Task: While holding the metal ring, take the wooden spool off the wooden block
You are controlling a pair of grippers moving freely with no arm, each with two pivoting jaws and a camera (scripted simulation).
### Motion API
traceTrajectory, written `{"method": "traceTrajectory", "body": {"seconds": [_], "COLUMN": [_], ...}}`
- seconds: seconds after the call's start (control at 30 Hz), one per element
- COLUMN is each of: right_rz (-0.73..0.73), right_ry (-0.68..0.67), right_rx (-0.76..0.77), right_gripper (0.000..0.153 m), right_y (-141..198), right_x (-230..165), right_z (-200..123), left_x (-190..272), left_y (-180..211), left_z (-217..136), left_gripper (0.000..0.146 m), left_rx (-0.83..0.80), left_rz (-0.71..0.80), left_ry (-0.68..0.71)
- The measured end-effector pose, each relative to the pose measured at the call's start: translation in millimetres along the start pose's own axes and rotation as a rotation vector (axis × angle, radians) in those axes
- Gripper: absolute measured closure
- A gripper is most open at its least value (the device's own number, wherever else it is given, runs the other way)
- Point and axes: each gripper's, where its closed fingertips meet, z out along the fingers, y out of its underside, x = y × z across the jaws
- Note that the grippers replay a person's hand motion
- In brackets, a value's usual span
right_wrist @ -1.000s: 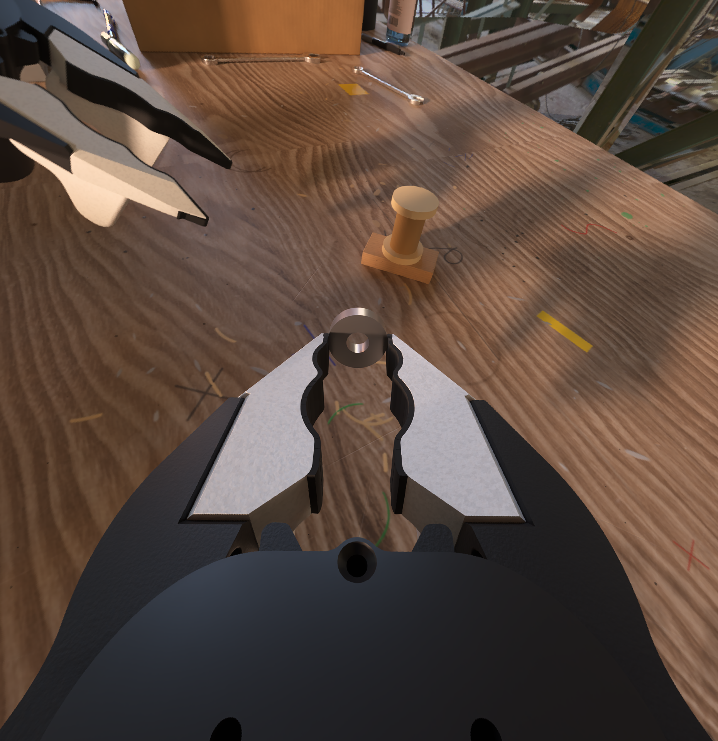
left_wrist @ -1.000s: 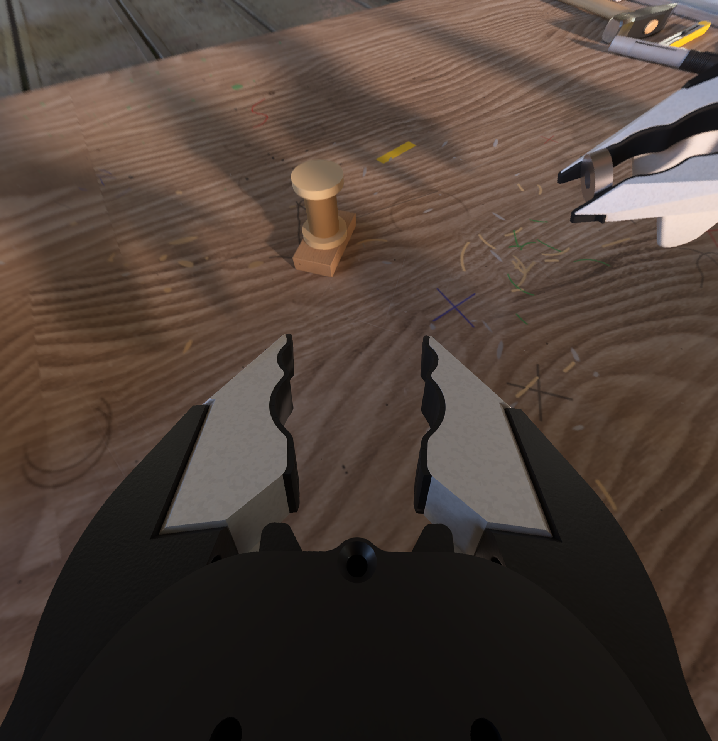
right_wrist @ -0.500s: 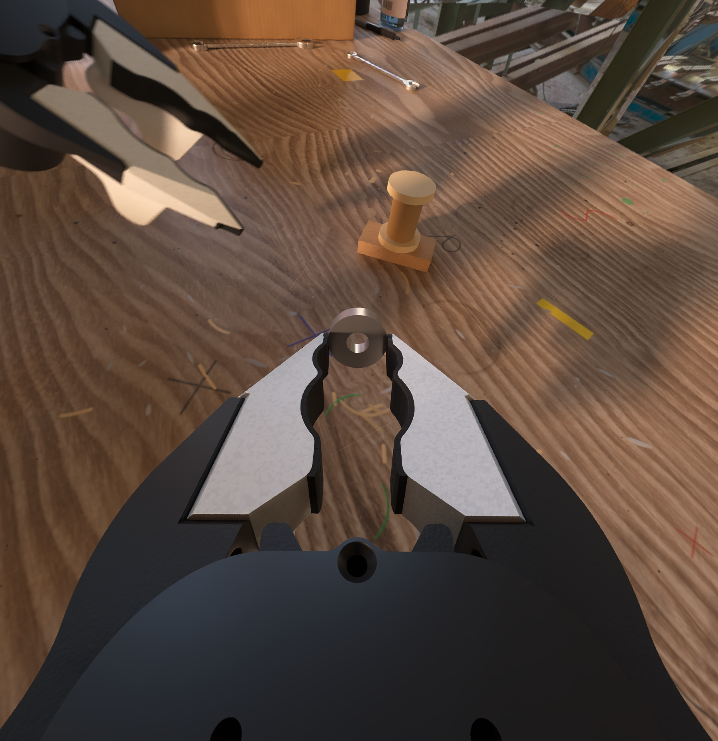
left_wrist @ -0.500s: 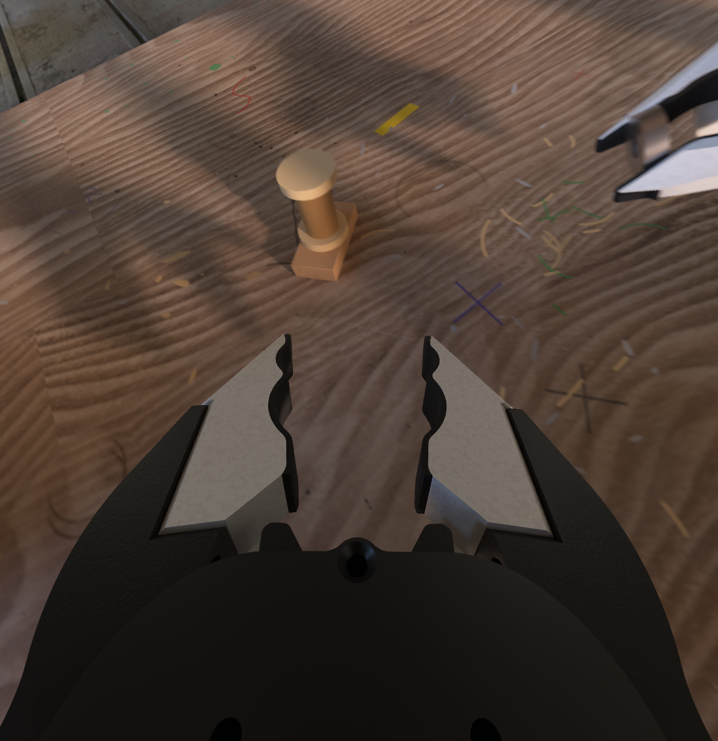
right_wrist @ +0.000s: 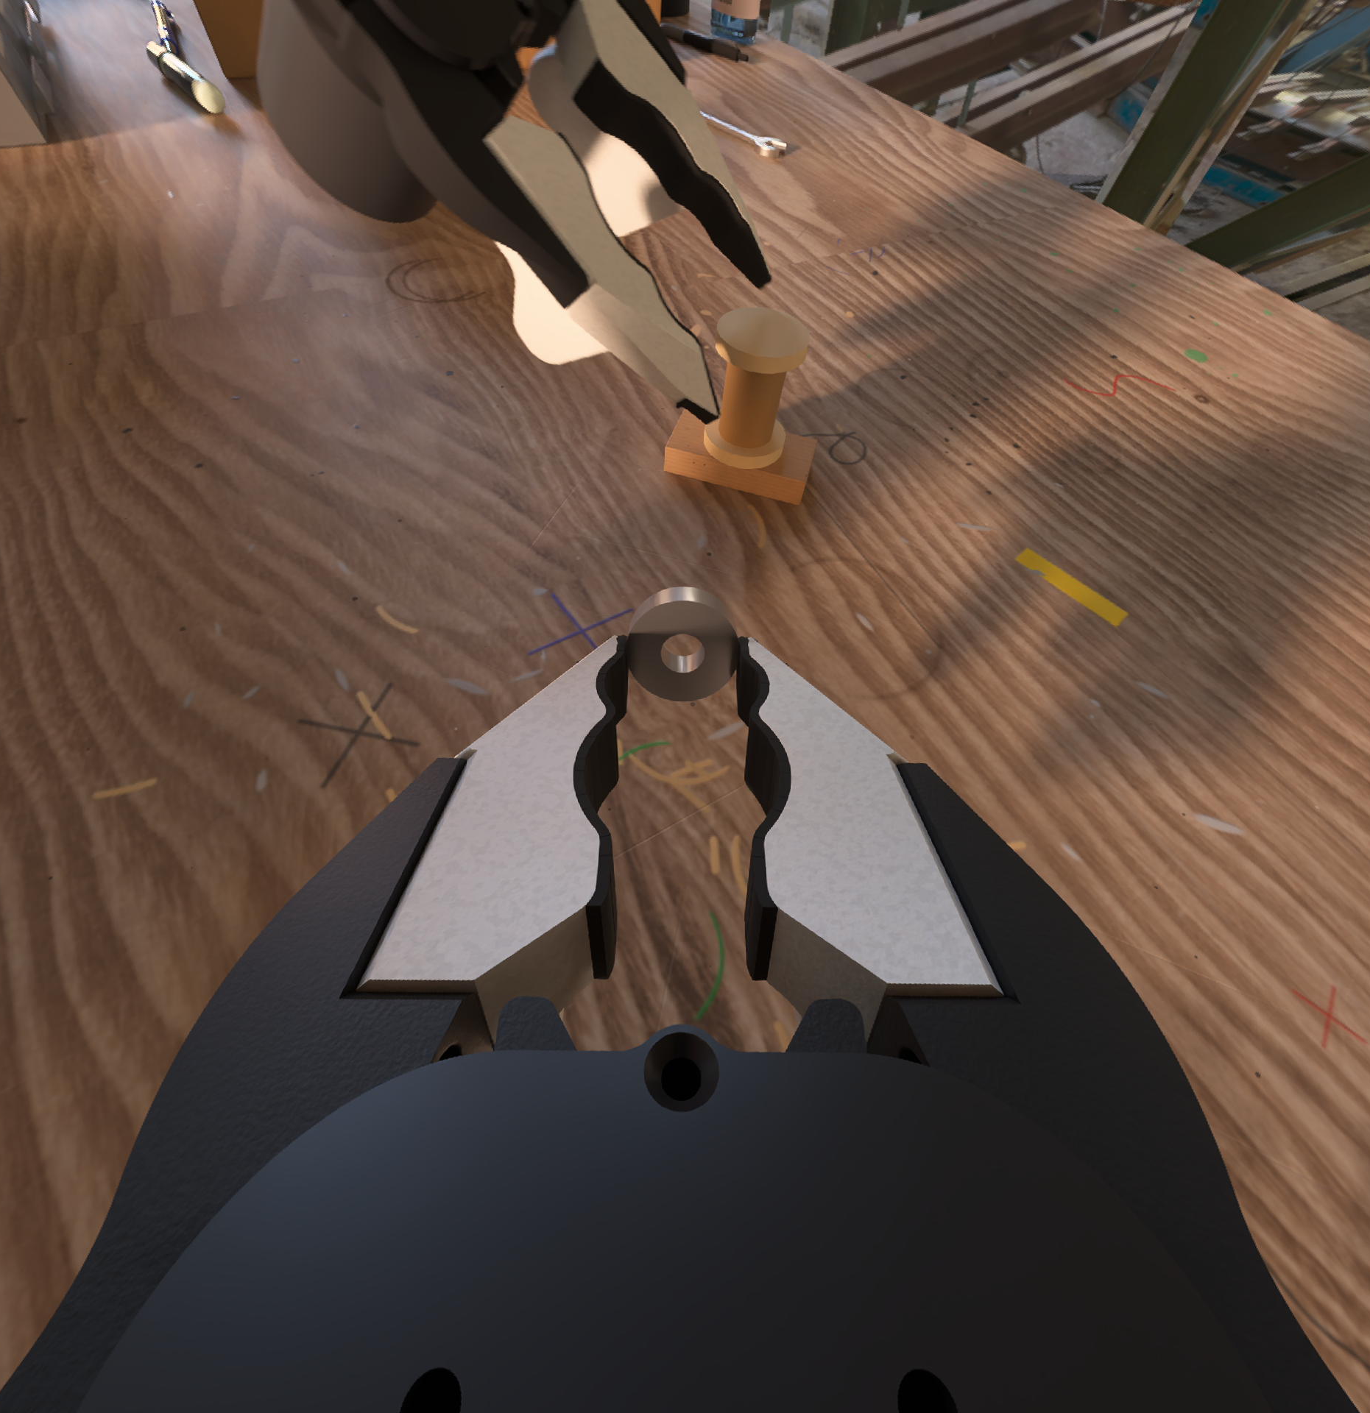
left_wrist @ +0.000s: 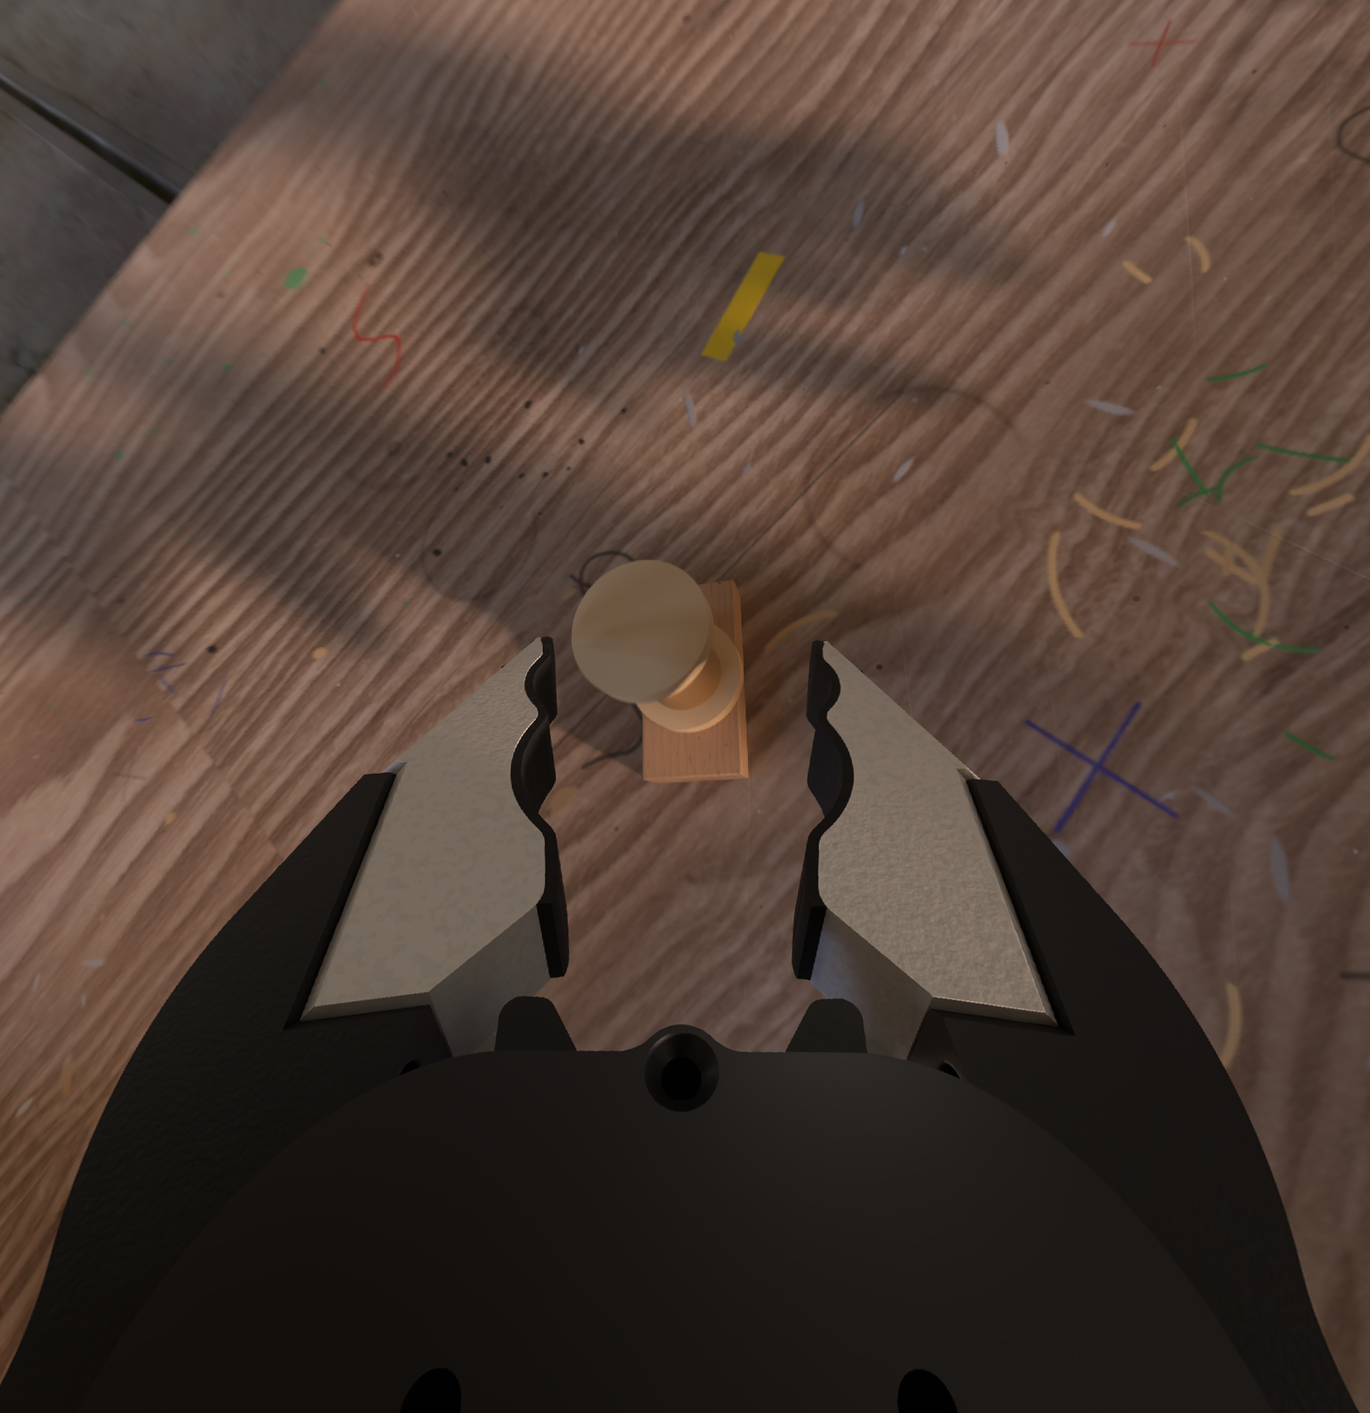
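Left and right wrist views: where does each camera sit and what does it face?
Left wrist view: on the left tongs, looking steeply down at the spool on its block; own open fingers show.
Right wrist view: on the right tongs, looking forward across the table; own fingers grip the ring.
Shared: spool and block.

A broad plywood workbench [right_wrist: 207, 535] with wavy grain fills both views, crossed by bands of sunlight and long soft shadows. Its surface is marked with pen crosses, scribbles, a strip of yellow tape [right_wrist: 1072, 587] and scattered shavings. At the far edge lie a wrench [right_wrist: 746, 136], a pen [right_wrist: 704, 42] and a cardboard box [right_wrist: 238, 38]. Beyond, to the far right, stand green steel beams [right_wrist: 1171, 115] and timber planks [right_wrist: 995, 46]. A grey plank floor [left_wrist: 77, 153] lies past the bench's far left edge.
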Motion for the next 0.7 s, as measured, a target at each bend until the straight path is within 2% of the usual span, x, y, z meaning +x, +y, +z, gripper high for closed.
{"method": "traceTrajectory", "body": {"seconds": [0.17, 0.27, 0.37, 0.47, 0.57, 0.7], "right_rz": [-0.002, 0.007, 0.009, 0.002, 0.000, -0.002], "right_ry": [0.009, 0.004, -0.001, -0.002, -0.006, -0.016], "right_rx": [0.005, 0.007, 0.007, 0.010, 0.011, 0.012], "right_gripper": [0.125, 0.125, 0.125, 0.125, 0.125, 0.125], "right_y": [-0.8, -0.6, -1.0, -2.4, -3.2, -4.1], "right_x": [2.9, 4.0, 3.0, 1.0, -0.9, -3.8], "right_z": [-2.1, -2.3, -2.1, -2.6, -2.8, -2.4], "left_x": [-6.6, -9.1, -6.6, -4.7, -13.9, -47.9], "left_y": [5.3, 7.2, 6.7, 1.9, -6.5, 7.7], "left_z": [16.7, 18.8, 16.0, 1.3, -28.3, -52.2], "left_gripper": [0.083, 0.104, 0.104, 0.104, 0.104, 0.104], "left_rx": [-0.089, -0.082, -0.068, -0.035, 0.002, -0.111], "left_rz": [-0.044, -0.098, -0.170, -0.258, -0.382, -0.503], "left_ry": [0.043, 0.067, 0.118, 0.173, 0.225, 0.200]}}
